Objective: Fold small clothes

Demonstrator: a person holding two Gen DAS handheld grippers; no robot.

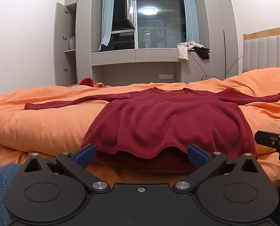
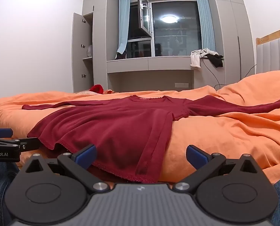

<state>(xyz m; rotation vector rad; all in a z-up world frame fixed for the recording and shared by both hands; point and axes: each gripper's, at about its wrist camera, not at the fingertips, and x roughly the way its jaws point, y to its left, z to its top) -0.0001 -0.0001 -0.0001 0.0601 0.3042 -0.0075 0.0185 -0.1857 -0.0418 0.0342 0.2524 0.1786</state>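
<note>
Left wrist view: the dark red long-sleeved knit top [image 1: 164,116] lies flat on the orange quilted bedspread [image 1: 36,124], sleeves outstretched. The left gripper [image 1: 140,154] stands spread wide at its hem, seemingly not touching.

Right wrist view: the right gripper [image 2: 140,155] gapes equally wide over the top's near corner, gripping nothing.

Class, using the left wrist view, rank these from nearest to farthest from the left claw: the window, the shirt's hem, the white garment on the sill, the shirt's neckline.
1. Hem, right at the open left claw.
2. Neckline, mid-bed, straight ahead.
3. White garment, on the sill, right of centre.
4. Window, just behind the sill.
</note>
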